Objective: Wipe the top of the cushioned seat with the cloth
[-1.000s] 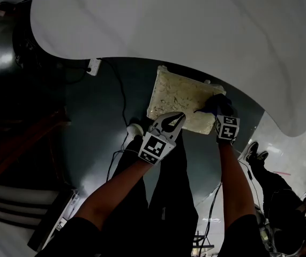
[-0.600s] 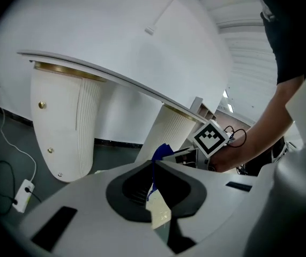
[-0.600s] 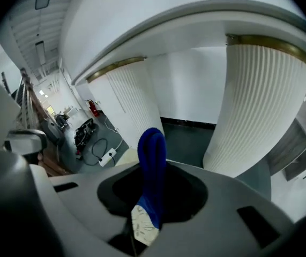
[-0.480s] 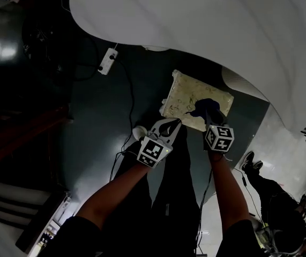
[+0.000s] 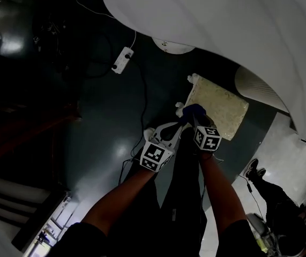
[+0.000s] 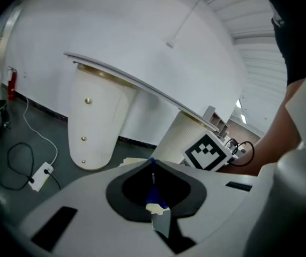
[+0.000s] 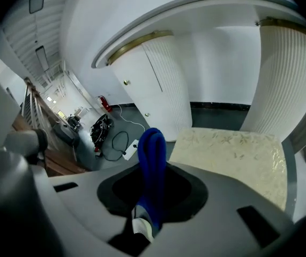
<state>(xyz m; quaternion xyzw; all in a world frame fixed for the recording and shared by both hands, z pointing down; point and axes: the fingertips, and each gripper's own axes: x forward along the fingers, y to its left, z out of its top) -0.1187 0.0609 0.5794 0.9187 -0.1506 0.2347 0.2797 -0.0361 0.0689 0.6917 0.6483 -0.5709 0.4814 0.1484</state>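
A dark grey shiny floor (image 5: 104, 138) lies under a big white curved table top (image 5: 222, 31). The table stands on a smooth white leg (image 6: 91, 122) and a white ribbed round leg (image 7: 286, 79). A white power strip (image 5: 121, 60) lies on the floor near the table's edge.
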